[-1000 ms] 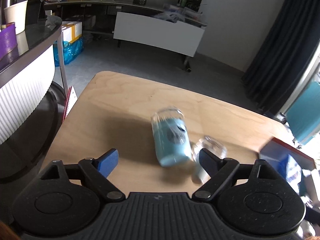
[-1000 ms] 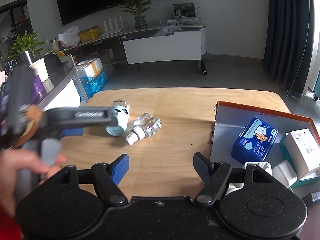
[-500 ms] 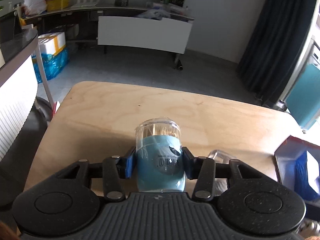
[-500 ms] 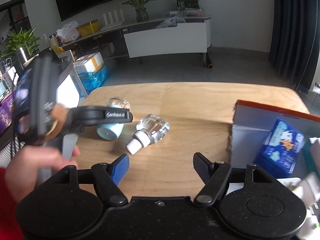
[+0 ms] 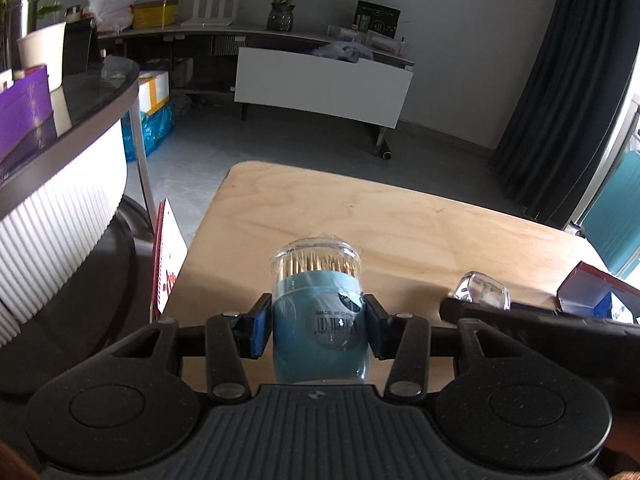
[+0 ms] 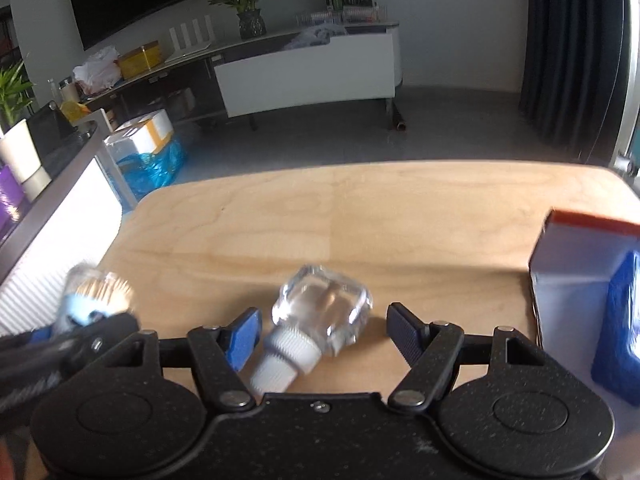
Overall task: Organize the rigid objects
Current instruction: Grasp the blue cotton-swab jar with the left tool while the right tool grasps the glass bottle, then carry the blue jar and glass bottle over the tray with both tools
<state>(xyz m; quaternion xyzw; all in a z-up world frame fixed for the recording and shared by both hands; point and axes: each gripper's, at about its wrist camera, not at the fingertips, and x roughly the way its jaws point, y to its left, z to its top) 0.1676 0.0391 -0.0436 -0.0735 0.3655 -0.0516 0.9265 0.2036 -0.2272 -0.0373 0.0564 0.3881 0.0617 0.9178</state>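
A blue toothpick jar (image 5: 318, 280) with a clear lid sits between the pads of my left gripper (image 5: 318, 328), which is shut on its blue body over the wooden table (image 5: 360, 220). The right wrist view shows the same jar (image 6: 96, 292), blurred, at the left. A clear bottle (image 6: 324, 308) with a white screw neck lies on the table between the fingers of my right gripper (image 6: 324, 326). Its jaws are closing; a gap still shows beside the right pad. The left wrist view catches that bottle (image 5: 482, 290) behind a black finger of the right gripper.
An open box (image 6: 580, 256) with a red rim stands at the table's right, holding a blue pack (image 6: 620, 320). A red and white card (image 5: 168, 256) leans off the table's left edge. A dark-topped counter (image 5: 60, 168) with white ribbed sides runs along the left.
My left gripper closed on the toothpick jar, which had lain on the table. My right gripper moved forward and down over the clear bottle, and its jaws narrowed.
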